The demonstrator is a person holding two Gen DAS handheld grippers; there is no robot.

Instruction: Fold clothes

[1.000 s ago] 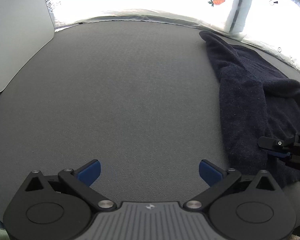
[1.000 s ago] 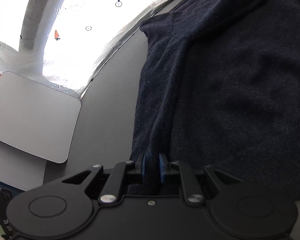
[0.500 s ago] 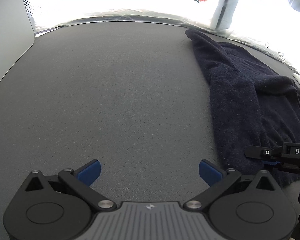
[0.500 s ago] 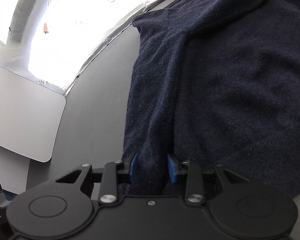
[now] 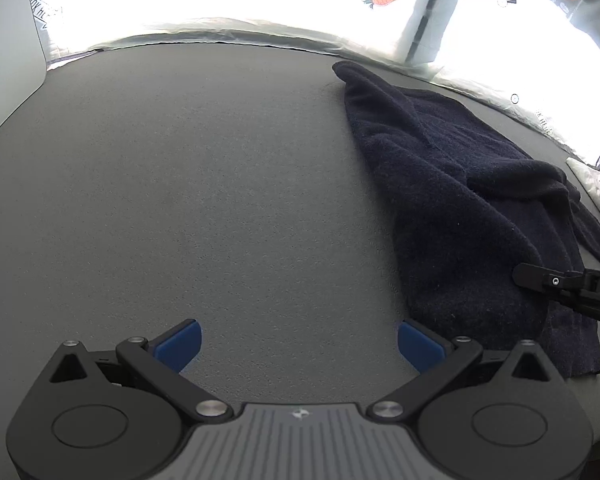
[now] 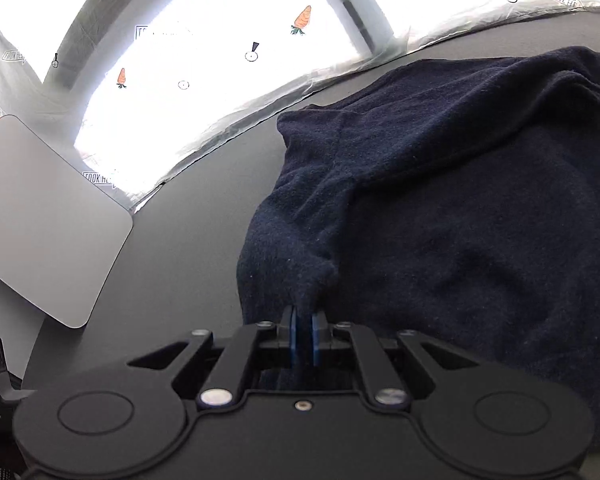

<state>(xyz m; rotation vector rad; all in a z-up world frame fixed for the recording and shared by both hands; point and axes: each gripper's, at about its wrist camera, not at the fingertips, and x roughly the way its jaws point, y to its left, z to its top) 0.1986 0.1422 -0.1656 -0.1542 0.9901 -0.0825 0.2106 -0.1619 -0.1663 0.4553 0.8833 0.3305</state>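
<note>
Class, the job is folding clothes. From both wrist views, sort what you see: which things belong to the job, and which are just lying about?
Part of the job:
- dark navy garment, rumpled on the grey table
- right gripper, pinching a fold of it
- left gripper, open over bare table

Just lying about:
- pale grey board, beside the garment

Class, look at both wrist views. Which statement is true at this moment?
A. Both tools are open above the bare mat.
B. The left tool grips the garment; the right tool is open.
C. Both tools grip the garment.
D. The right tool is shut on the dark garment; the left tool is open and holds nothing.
D: the right tool has its blue pads pinched on a fold of the dark garment, while the left tool stands wide open over the grey mat.
</note>
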